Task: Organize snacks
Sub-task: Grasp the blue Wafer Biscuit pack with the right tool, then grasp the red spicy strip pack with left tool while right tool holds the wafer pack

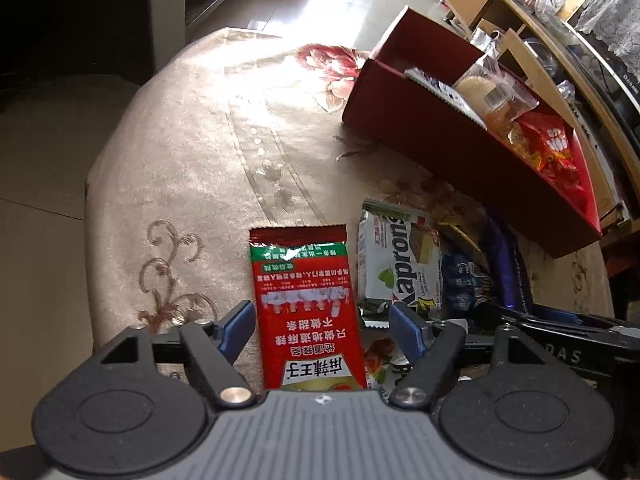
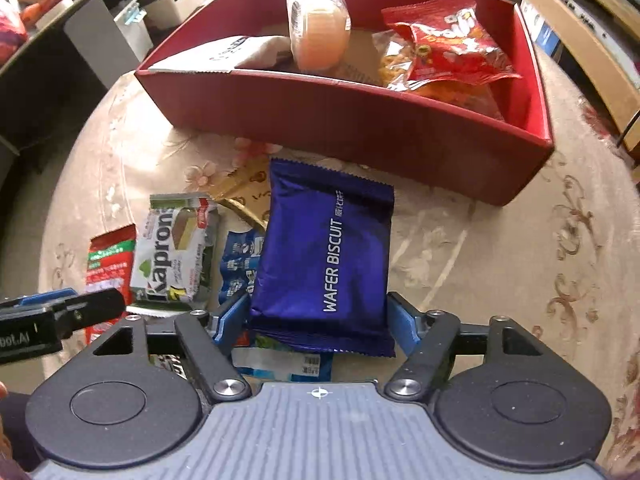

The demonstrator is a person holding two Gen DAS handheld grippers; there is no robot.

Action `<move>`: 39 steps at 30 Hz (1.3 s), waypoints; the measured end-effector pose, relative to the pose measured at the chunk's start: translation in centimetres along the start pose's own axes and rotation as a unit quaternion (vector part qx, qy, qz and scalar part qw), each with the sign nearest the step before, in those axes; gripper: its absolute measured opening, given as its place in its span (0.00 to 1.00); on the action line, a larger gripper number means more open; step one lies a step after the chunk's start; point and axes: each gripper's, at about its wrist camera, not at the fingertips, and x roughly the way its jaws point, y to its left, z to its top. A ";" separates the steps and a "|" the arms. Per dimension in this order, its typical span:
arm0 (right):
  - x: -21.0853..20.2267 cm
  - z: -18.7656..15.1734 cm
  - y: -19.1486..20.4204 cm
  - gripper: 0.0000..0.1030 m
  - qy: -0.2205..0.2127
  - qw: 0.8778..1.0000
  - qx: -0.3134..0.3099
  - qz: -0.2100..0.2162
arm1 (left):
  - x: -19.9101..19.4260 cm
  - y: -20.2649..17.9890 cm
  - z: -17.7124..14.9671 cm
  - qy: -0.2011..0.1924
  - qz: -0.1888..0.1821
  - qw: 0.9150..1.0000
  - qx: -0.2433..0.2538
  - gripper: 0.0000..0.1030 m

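A red sachet (image 1: pixel 308 300) with white print lies flat on the cloth between the blue pads of my left gripper (image 1: pixel 322 326). A gap shows on each side, so it stands open. My right gripper (image 2: pixel 318 320) is shut on a blue wafer biscuit packet (image 2: pixel 324 256), its pads pressing both long edges. A white-and-green Kaprons wafer pack (image 2: pixel 172 252) lies between the two packets. The red box (image 2: pixel 340 120) stands behind, holding a clear-wrapped pastry (image 2: pixel 318 28) and a red chip bag (image 2: pixel 452 44).
Small blue-and-white packets (image 2: pixel 236 264) and a gold packet (image 2: pixel 248 192) lie under and beside the wafer packet. The round table wears a beige floral cloth (image 1: pixel 200 140); its edge curves at the left. Cluttered wooden shelves (image 1: pixel 540 20) stand beyond the box.
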 end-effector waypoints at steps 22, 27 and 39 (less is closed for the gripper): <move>-5.3 -4.7 -0.4 0.69 -0.033 0.999 0.010 -0.007 | -0.5 -0.7 -2.1 -0.014 0.014 0.999 0.043 0.36; -5.0 -6.3 -0.7 0.51 -0.006 1.000 0.017 0.002 | 0.2 -0.3 -1.5 -0.002 -0.007 1.000 -0.014 0.64; -5.2 -5.7 -2.6 0.76 -0.009 0.999 0.045 -0.003 | 0.4 -2.9 -3.1 -0.027 0.062 0.996 0.064 0.55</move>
